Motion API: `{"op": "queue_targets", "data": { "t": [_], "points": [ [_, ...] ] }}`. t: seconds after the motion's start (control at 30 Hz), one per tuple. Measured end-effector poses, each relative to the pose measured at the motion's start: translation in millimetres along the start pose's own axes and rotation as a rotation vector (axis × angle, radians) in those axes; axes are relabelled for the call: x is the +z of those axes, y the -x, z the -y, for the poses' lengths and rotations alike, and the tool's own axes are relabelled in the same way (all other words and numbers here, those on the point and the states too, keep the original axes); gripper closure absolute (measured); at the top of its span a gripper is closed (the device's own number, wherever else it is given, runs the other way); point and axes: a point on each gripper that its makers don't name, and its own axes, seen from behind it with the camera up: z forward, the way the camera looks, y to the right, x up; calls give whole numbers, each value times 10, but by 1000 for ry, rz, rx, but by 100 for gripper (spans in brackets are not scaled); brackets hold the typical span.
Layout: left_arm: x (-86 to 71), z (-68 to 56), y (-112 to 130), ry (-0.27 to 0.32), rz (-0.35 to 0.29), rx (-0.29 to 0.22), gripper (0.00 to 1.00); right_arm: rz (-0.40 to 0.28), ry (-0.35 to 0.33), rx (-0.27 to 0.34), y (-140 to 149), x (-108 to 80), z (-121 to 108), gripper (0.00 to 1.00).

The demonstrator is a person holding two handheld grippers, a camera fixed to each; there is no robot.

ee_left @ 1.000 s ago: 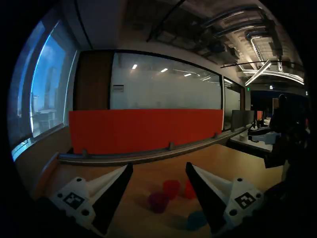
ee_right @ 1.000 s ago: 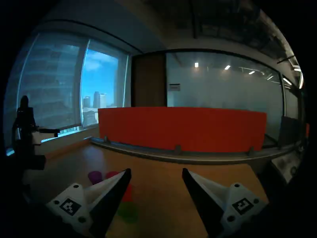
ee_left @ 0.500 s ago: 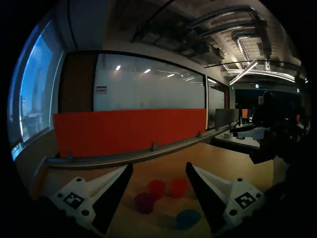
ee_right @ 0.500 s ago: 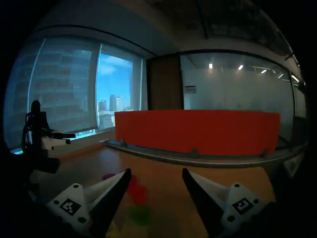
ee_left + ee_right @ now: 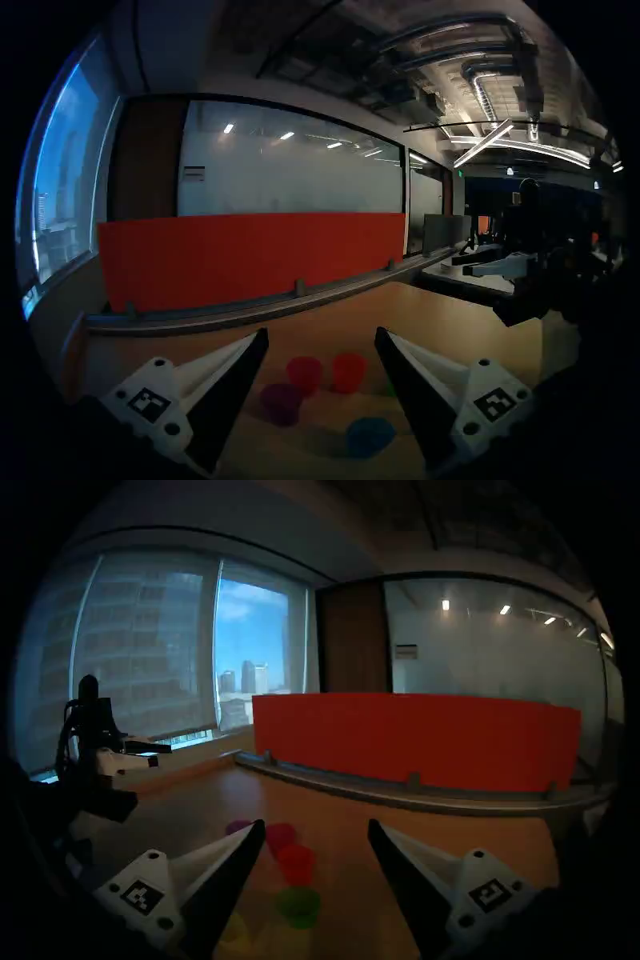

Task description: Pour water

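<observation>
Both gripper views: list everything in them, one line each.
Partition: one, orange-red, at the back.
Table: one, wooden, in front of the partition.
Window: one, bright blue, beyond the table.
Red cups: two, red, side by side on the table.
Purple cup: one, purple, beside them.
Blue cup: one, blue, nearest the camera.
Green cup: one, green, next to a red cup.
Left gripper: one, white and black, open, empty.
Right gripper: one, white and black, open, empty.

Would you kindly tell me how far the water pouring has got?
Done: nothing visible; the coloured cups stand on the desk, none grasped. In hand: nothing; the left gripper and right gripper are both open above the desk. Left: pick a cup and pour; water inside them cannot be seen.
</observation>
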Motion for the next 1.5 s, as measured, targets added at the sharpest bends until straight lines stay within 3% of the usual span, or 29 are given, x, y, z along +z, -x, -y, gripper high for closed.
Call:
{"op": "queue_targets", "data": {
  "t": [0.63,1.1,1.5],
  "points": [
    [22,-171,307,88,99,32,1,113,-51,-62,187,10,129,1],
    [78,-209,735,109,183,53,1,210,-78,-101,547,98,198,1],
    [132,-254,1130,136,251,52,1,277,-89,-97,893,167,175,1]
  ]
}}
